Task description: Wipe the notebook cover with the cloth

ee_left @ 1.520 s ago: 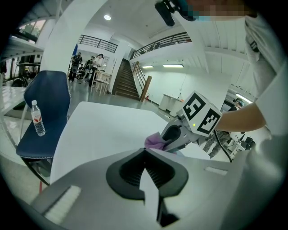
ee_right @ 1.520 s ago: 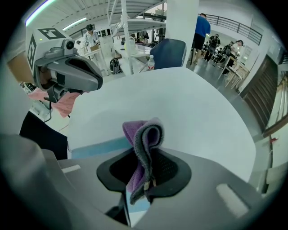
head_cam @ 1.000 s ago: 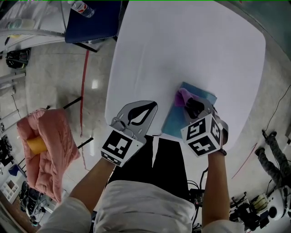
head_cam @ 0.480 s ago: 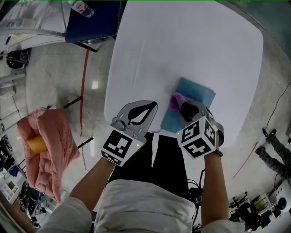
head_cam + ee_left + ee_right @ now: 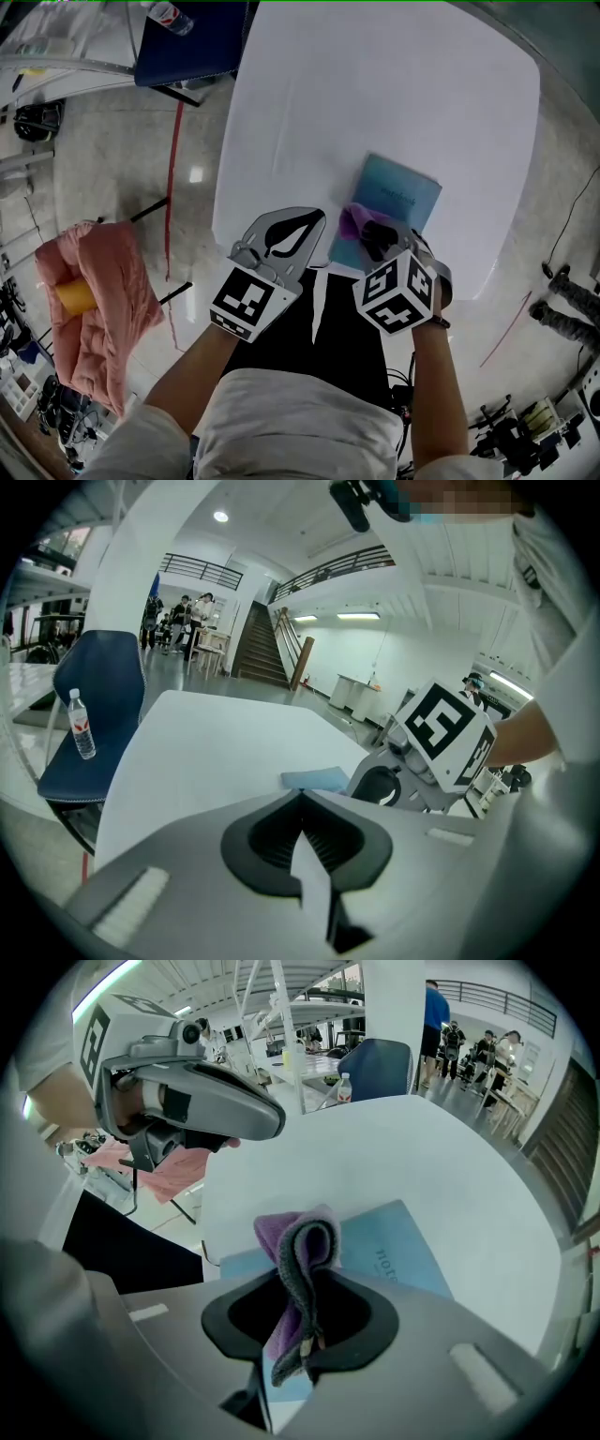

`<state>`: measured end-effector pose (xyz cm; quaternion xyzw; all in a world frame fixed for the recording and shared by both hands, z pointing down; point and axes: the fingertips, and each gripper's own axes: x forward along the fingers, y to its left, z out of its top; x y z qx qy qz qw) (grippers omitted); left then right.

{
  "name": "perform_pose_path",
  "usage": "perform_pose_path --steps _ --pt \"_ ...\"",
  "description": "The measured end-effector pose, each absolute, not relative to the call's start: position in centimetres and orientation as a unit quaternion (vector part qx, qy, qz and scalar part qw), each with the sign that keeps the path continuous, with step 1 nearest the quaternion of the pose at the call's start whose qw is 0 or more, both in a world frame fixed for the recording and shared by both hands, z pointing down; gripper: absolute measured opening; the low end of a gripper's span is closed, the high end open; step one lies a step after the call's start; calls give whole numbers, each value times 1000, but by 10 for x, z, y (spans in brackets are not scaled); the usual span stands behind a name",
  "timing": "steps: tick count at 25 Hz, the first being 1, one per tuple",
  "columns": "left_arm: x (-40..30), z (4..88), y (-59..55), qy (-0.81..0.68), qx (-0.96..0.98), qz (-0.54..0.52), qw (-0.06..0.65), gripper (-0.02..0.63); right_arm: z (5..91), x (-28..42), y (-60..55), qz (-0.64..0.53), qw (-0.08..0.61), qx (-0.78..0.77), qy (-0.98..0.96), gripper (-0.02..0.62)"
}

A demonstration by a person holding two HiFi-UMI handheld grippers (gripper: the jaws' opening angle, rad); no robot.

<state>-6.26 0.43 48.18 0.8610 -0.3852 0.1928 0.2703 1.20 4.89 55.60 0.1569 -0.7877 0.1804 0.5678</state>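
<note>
On the white surface, a light-blue notebook lies by the near edge, its near end hidden under the right hand-held gripper, which is clamped on a folded purple cloth. The left hand-held gripper is closed and empty.

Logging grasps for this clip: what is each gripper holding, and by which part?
The right gripper pinches the purple cloth by a folded bunch, its fold poking out over the blue notebook. The left gripper is shut on nothing.
</note>
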Motion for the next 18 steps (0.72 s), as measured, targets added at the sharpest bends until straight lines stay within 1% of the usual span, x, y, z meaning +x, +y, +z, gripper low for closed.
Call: perform_pose_path --steps 18 --pt "-59 485 18 -386 860 194 272 0 556 2 98 205 565 131 -788 107"
